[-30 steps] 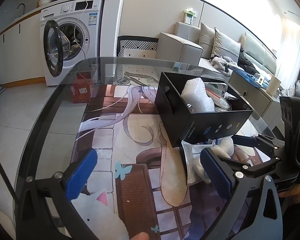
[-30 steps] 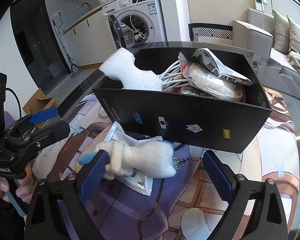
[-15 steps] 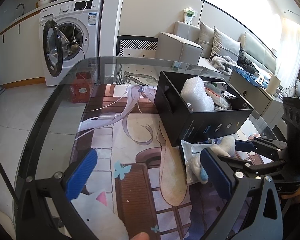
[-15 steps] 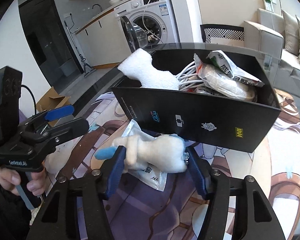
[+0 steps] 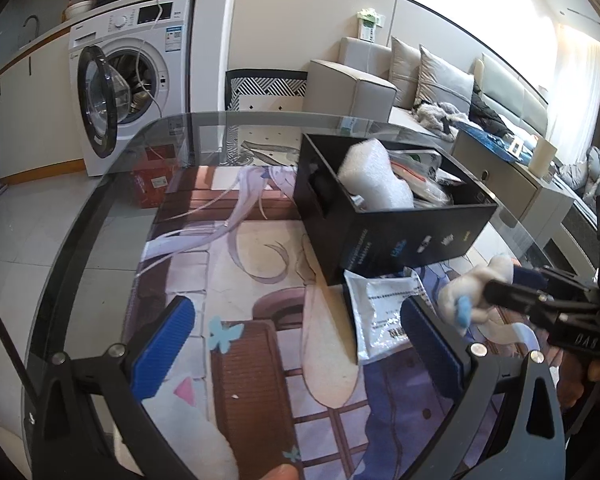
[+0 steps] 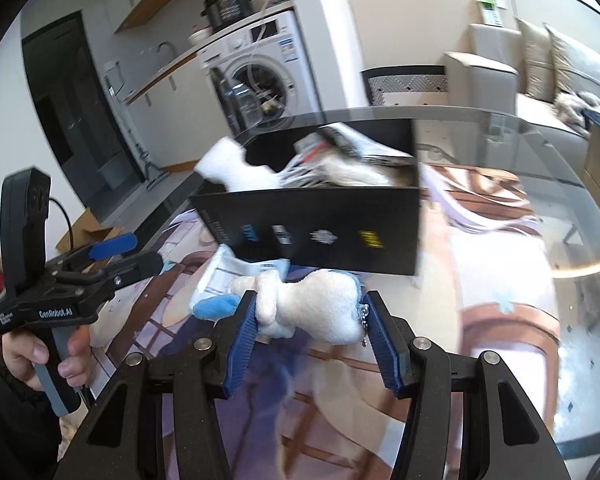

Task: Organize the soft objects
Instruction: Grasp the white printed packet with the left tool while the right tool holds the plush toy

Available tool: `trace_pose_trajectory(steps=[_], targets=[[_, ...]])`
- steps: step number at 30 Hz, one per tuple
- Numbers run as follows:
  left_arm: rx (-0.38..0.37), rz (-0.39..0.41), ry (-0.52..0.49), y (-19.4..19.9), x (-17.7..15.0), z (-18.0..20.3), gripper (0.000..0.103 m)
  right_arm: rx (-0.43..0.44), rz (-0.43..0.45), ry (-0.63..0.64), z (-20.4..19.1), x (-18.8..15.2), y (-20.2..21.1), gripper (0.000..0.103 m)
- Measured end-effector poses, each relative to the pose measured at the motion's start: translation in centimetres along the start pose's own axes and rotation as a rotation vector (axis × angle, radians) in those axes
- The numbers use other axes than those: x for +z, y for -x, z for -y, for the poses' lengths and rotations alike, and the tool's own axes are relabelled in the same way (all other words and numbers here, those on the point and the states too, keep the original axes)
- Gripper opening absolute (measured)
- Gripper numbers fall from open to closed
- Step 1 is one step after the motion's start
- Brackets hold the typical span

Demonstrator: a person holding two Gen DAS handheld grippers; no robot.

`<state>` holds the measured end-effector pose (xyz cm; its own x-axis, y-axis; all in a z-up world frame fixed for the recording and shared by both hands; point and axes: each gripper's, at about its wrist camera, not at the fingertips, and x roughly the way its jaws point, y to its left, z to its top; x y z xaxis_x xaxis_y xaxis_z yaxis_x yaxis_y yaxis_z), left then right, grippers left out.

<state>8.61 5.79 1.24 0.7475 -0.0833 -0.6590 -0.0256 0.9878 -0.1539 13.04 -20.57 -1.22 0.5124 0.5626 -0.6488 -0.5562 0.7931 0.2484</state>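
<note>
A white plush toy (image 6: 316, 308) with a blue tip and a small chain sits crosswise between the pads of my right gripper (image 6: 309, 304), whose jaws are still closing and press on it. It hangs just above the table in front of the black box (image 6: 320, 236). In the left wrist view the plush toy (image 5: 476, 292) shows at the right, beside a clear plastic pouch (image 5: 380, 312) lying flat against the black box (image 5: 400, 240). My left gripper (image 5: 298, 316) is open over the printed mat with nothing between its fingers.
The box holds white foam (image 5: 374, 176), packets and cables. The glass table's curved edge (image 5: 80, 220) runs along the left. A washing machine (image 5: 132, 80) with its door open stands behind, a sofa (image 5: 440, 80) to the right. A person's hand (image 6: 40, 356) grips the left tool.
The right gripper's jaws closed from wide open onto the plush toy and lifted it off the pouch, shifting sideways. The left gripper stayed put and open.
</note>
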Motion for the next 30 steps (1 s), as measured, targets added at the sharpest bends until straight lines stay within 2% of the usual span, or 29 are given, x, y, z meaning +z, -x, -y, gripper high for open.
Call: trace_pose_trajectory(steps=[6,12,17,30], targets=[[-0.023,-0.024,-0.013,-0.6,-0.2,1.5,0.103,-0.022,0.027,-0.016,1.2,0.1,1.5,0.054],[-0.033,-0.058,-0.028,-1.7,-0.2,3.6,0.103,-0.031,0.017,0.010,2.2,0.1,2.4,0.054],[0.013,-0.084,-0.027,-3.0,0.1,5.0,0.103,-0.027,0.032,-0.012,2.9,0.1,2.9,0.054],[0.049,-0.144,-0.014,-5.9,0.4,7.3,0.103,-0.029,0.063,-0.051,3.6,0.4,3.5,0.054]])
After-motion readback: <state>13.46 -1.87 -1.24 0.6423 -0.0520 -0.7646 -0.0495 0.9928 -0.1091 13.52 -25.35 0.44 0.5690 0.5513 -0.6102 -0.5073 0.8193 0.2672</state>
